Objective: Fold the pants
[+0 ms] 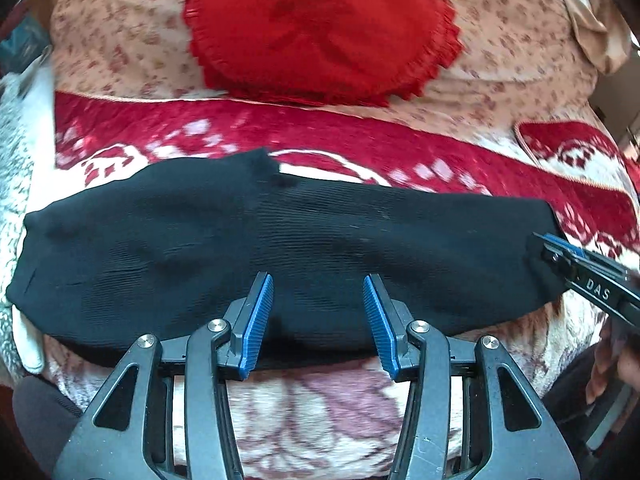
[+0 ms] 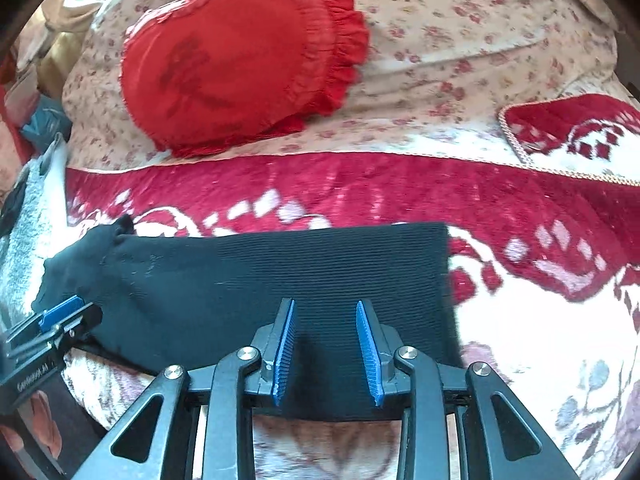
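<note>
Black ribbed pants (image 1: 280, 248) lie folded lengthwise in a long strip across a red and white blanket (image 1: 360, 148). My left gripper (image 1: 318, 284) is open and empty, hovering over the near edge of the strip's middle. My right gripper (image 2: 326, 308) is open and empty over the strip's right end (image 2: 320, 264), whose straight edge lies just to the right. Each gripper shows in the other view: the right one (image 1: 576, 256) at the pants' right end, the left one (image 2: 60, 316) at the left.
A round red frilled cushion (image 1: 320, 28) lies behind on a floral bedsheet (image 1: 500, 52); it also shows in the right wrist view (image 2: 240, 60). A grey fluffy cloth (image 1: 16, 152) lies at the left edge. A folded blanket corner (image 2: 572, 128) sits at the right.
</note>
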